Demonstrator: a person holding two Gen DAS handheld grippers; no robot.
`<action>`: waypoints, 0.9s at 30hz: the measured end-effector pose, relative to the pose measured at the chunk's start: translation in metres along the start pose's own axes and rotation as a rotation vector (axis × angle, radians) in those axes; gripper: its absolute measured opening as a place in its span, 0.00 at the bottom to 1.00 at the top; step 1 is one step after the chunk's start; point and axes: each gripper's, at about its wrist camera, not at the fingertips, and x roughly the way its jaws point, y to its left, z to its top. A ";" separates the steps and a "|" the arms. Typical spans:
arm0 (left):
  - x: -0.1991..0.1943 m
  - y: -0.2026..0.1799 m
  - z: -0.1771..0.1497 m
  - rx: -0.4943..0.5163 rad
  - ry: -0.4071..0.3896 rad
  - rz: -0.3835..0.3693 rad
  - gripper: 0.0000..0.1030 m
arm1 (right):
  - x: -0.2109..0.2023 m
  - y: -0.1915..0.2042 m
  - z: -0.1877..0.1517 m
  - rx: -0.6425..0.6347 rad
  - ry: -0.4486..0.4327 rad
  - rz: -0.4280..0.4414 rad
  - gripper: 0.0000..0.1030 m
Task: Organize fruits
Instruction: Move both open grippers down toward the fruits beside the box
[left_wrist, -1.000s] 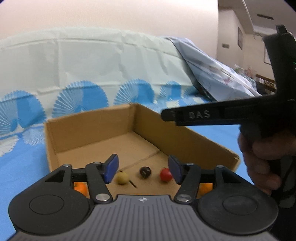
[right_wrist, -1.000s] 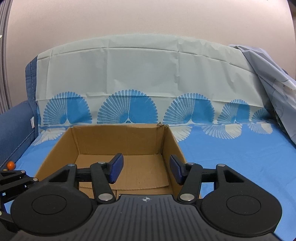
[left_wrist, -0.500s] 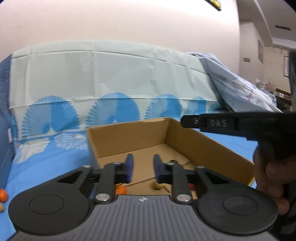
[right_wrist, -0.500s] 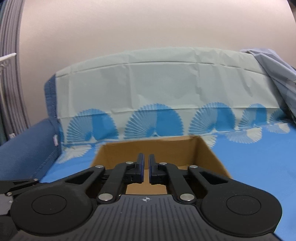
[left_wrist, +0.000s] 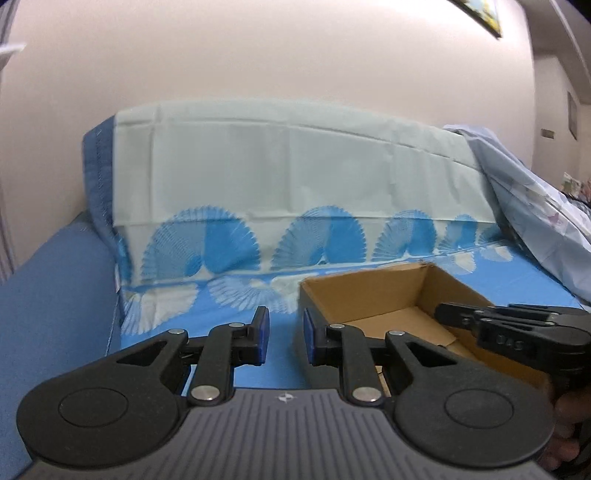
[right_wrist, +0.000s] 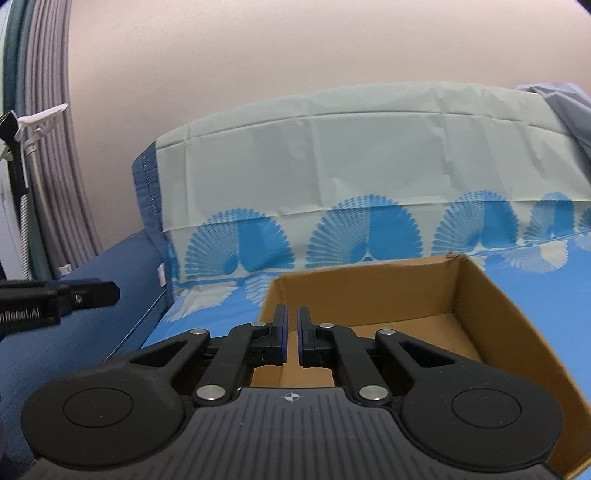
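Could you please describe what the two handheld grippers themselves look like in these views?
Both the left gripper and the right gripper are matte black plastic, with a ribbed grey centre plate bearing a small compass-like mark, two round black discs, silver rivets on the linkages and blue pads on the fingers. The right gripper's side carries faint raised lettering, too blurred to read.

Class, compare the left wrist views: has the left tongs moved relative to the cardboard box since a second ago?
Yes. The left tongs has swung left: the cardboard box, earlier centred behind it, now sits to its right, over blue sheet.
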 end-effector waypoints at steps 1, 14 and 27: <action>0.003 0.008 -0.005 -0.046 0.020 0.017 0.21 | 0.001 0.002 -0.001 -0.003 0.004 0.009 0.05; 0.034 0.062 -0.073 -0.270 0.094 0.282 0.21 | 0.015 0.037 -0.012 -0.037 0.051 0.104 0.06; 0.081 0.109 -0.110 -0.375 0.208 0.588 0.41 | 0.029 0.060 -0.020 -0.110 0.087 0.161 0.06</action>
